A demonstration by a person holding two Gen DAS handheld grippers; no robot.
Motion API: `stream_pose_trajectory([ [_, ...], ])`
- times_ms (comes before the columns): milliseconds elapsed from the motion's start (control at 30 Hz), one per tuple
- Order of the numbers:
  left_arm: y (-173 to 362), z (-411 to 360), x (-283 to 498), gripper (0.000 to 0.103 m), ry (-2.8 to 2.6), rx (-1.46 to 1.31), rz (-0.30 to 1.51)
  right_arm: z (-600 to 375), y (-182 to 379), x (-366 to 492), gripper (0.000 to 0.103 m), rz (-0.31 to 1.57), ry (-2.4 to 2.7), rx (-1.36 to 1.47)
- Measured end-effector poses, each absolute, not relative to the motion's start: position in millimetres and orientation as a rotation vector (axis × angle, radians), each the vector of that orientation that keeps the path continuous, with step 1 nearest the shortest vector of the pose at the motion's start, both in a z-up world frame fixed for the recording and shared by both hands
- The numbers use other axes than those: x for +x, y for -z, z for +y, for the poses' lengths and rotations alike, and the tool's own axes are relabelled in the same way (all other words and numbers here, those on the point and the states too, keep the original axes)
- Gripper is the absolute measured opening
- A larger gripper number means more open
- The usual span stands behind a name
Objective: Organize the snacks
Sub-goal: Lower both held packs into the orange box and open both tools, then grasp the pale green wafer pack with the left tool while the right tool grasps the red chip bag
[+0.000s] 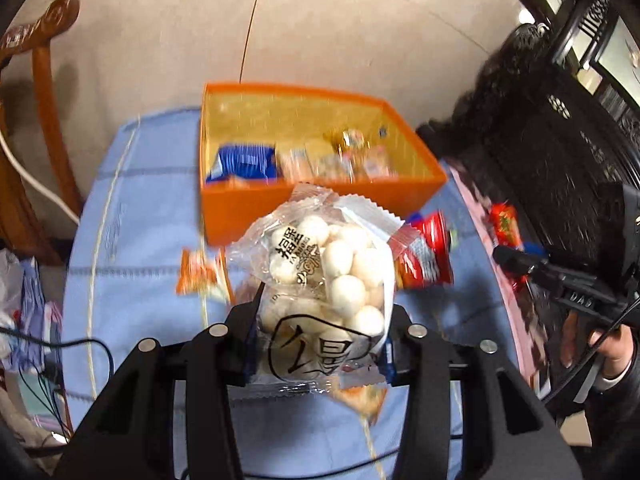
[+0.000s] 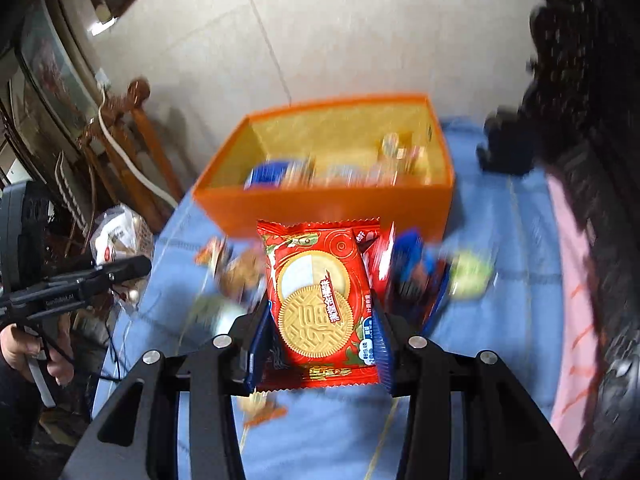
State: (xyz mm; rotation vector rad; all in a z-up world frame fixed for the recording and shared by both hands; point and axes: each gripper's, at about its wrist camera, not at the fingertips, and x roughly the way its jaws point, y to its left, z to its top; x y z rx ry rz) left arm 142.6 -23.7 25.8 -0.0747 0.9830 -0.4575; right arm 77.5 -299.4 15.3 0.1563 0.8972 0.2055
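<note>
My left gripper (image 1: 320, 344) is shut on a clear bag of white round snacks (image 1: 328, 276), held above the blue tablecloth (image 1: 132, 216). My right gripper (image 2: 320, 340) is shut on a red biscuit packet (image 2: 320, 300) with a round biscuit pictured on it. Beyond both stands an orange box (image 1: 304, 200), also the orange box (image 2: 320, 208) in the right wrist view, with several packets lying inside. Loose snacks lie on the cloth: an orange packet (image 1: 204, 274), a red packet (image 1: 428, 252), a blue and red packet (image 2: 412, 272) and a green one (image 2: 470, 272).
A wooden chair (image 1: 44, 92) stands left of the table. Dark carved furniture (image 1: 560, 140) rises on the right, next to a pink cloth edge (image 2: 572, 300). Each view catches the other gripper and the hand (image 1: 580, 344) holding it. Cables and bags (image 1: 24, 300) lie at the left.
</note>
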Motion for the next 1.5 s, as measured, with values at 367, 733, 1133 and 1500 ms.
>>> stream_pose_trajectory([
  [367,-33,-72,272,0.044,0.344,-0.064,1.02,-308,-32,197,0.044,0.819,-0.138,0.083],
  [733,2,-92,325,0.053,0.279,-0.064,1.096,-303,20,255,0.047,0.912,-0.085,0.102],
  [1133,-10,-60,281,0.097,0.209,-0.081,1.05,-313,20,181,0.083,0.873,-0.05,0.145],
  [1500,25,-36,185,0.097,0.188,-0.033,1.131,-315,55,77,0.086,0.982,0.019,0.155],
])
